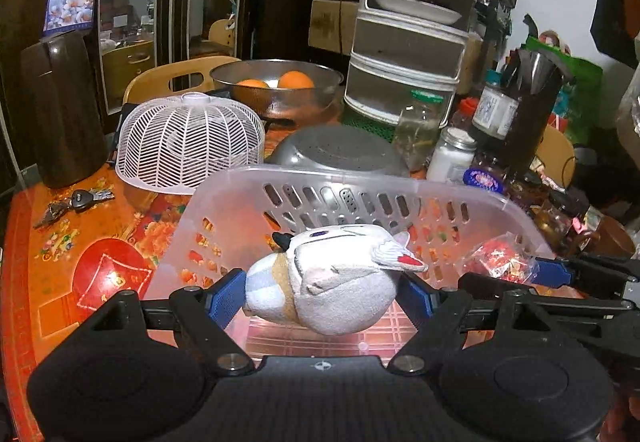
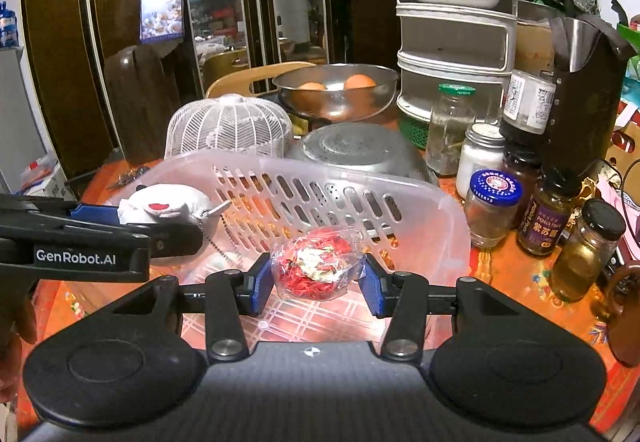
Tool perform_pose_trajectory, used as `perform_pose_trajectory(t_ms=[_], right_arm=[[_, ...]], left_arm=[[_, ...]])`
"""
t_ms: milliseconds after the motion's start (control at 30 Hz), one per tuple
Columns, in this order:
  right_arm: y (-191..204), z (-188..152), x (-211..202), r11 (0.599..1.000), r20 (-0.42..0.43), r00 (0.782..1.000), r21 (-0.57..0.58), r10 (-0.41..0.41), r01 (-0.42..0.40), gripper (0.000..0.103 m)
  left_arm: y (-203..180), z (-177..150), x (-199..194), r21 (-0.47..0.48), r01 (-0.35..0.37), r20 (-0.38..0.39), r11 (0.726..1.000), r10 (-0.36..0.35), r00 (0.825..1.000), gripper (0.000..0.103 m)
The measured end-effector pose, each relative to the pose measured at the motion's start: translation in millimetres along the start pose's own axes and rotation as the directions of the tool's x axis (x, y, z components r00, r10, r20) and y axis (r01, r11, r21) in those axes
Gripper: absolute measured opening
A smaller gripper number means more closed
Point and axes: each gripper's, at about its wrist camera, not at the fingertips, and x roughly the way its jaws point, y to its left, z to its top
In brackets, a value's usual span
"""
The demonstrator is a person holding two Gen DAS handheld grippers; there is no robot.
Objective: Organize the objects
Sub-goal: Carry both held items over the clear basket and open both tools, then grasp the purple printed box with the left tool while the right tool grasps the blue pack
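Note:
My left gripper (image 1: 320, 292) is shut on a white plush toy (image 1: 332, 282) with a red-tipped ear, held just over the near side of a clear plastic basket (image 1: 224, 185). The toy (image 2: 160, 207) and the left gripper (image 2: 120, 219) also show at the left of the right wrist view. My right gripper (image 2: 318, 276) is shut on a clear packet of red shreds (image 2: 316, 262), held above the same basket (image 2: 452, 213). That packet (image 1: 500, 260) and the right gripper (image 1: 532, 268) appear at the right of the left wrist view.
Behind the basket stand a white mesh food cover (image 1: 188, 145), an upturned metal colander (image 1: 340, 149) and a steel bowl with oranges (image 1: 276, 81). Several jars (image 2: 492, 201) crowd the right side. Keys (image 1: 76, 201) and a brown jug (image 1: 60, 105) are at the left. A stacked food cabinet (image 2: 452, 25) rises behind.

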Motion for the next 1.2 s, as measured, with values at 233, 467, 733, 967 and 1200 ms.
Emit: perform_pose_trajectory(t_ms=[233,467,733,967,1200], right_arm=[[4.3,-1.4,-3.0,1.000,0.029,1.000,-0.011,0.001,0.000,0.063],[0.0,-5.1,-31.9,1.000,0.130,0.991,0.026,-0.015,0.012,0.088],[-1.8,-39.3,-100.7,0.998,0.294,0.956,0.064,-0.025,0.007,0.103],[-8.1,-130.7,-121.9,0.990,0.305,0.951,0.141,-0.053,0.010,0.103],[-21.5,-194.3,-110.4,0.961,0.237,0.970,0.275,-0.043,-0.024,0.095]], left_arm=[[4.2,-5.2,0.8,-0.008,0.000,0.015,1.000,0.000,1.000,0.085],[8.1,-9.2,-26.4,-0.030,0.040,0.111,0.999,-0.037,0.993,0.100],[14.0,-50.8,-99.6,0.013,0.090,0.278,0.996,-0.090,0.956,0.103],[35.4,-130.3,-121.7,0.002,0.020,0.258,1.000,-0.020,0.966,0.103],[62.9,-172.9,-97.0,-0.109,-0.001,0.163,0.994,0.019,0.986,0.103]])
